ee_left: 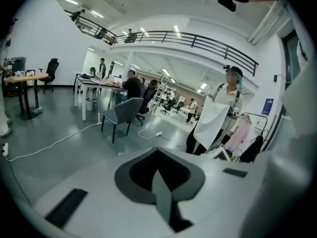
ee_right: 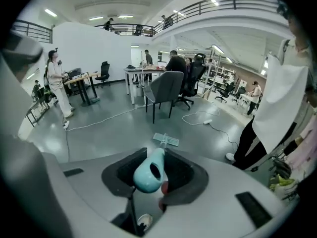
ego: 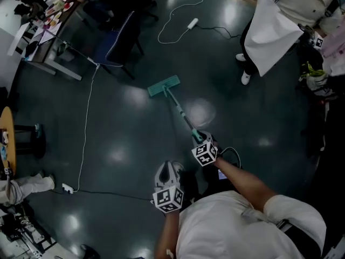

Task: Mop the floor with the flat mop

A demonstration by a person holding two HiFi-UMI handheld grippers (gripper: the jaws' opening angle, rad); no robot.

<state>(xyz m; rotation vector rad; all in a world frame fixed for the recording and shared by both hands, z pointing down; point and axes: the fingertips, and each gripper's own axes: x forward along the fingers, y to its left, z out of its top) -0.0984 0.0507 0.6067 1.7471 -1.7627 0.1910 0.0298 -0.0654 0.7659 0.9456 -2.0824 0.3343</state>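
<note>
1. Head view: the floor (ego: 124, 144) is dark and glossy, with pale patches of reflected light. The mop (ego: 164, 85) rests its teal flat head on the floor mid-room. Its handle slants back to the right tongs (ego: 202, 139), which are clenched on its top end. The left tongs (ego: 166, 170) hang close to the person's body, off the mop. A white cable (ego: 85, 128) runs over the floor from a table (ego: 51, 34) at upper left, past a blue chair (ego: 119, 45). A power strip (ego: 192, 22) lies beyond the mop. At upper right a person holds up a white sheet (ego: 272, 34). The marker cubes carry black-and-white squares, no words.

2. Left gripper view: these tongs are closed on each other with nothing between them, aimed level across the room. This view shows what the head view does not: white walls, a balcony railing (ee_left: 198, 38), ceiling lamps and desks reaching far back. It also shows a rack with a pink garment (ee_left: 237, 133). The print on a blue wall sign (ee_left: 268, 105) is too small to read.

3. Right gripper view: the tongs grip the handle's teal end, which has a hanging hole. Past it, the mop head lies flat on the floor, short of the chair. Only here a person in white (ee_right: 57, 83) shows, standing at left by a wooden table.
</note>
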